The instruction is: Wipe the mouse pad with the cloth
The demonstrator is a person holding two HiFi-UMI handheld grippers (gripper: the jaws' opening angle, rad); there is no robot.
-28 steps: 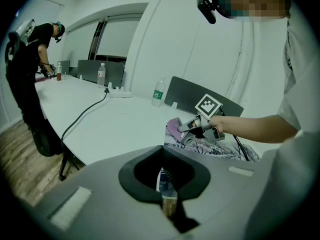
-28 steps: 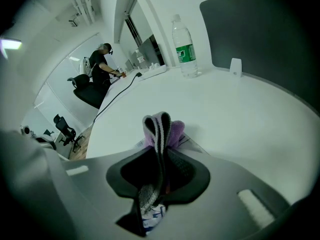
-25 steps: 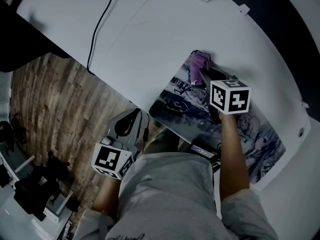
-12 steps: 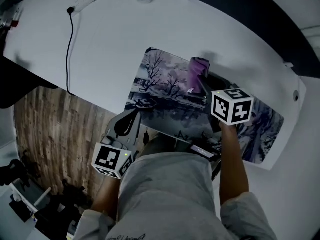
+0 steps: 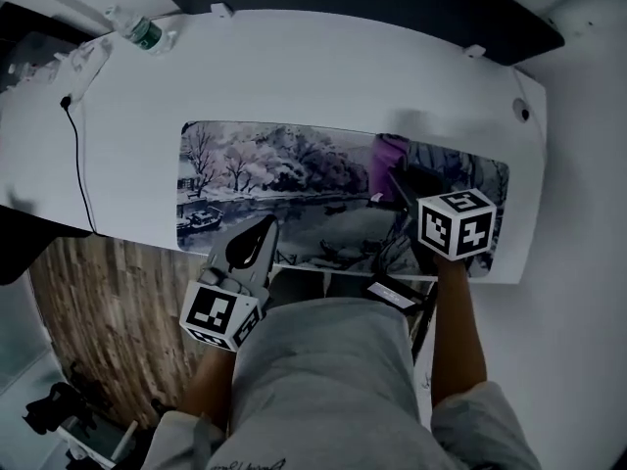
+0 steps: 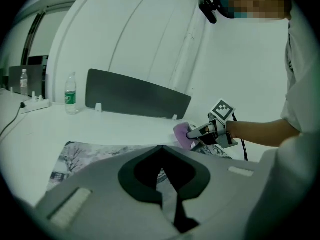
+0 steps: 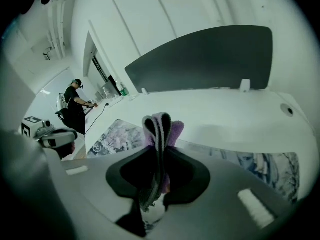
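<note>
Cable (image 5: 78, 164): I see a thin black lead running down the far left of the white table (image 5: 323, 76) toward its near edge.
Bottle (image 5: 145, 33): a clear bottle with a green label stands upright at the table's far left corner, well apart from the pad.
Mouse pad (image 5: 284, 174): long and flat, printed with a wintry scene of trees and boats. It lies along the near edge of the table and covers most of its width.
Left gripper (image 5: 266, 223): I hold it low at the near edge of the pad, left of centre. In the left gripper view its jaws meet at the tips, with nothing between them (image 6: 162, 147). Its marker cube (image 5: 217, 313) sits close to my body.
Cloth (image 5: 388, 155): purple and folded, bunched upright over the right part of the pad. From the left gripper view its lower end looks to be down on the printed surface (image 6: 181, 134).
Right gripper (image 5: 394, 179): its jaws are clamped on the cloth, and the right gripper view shows the folds pinched between them and sticking out past the tips (image 7: 159, 151). Its marker cube (image 5: 456, 223) is over the pad's right end.
</note>
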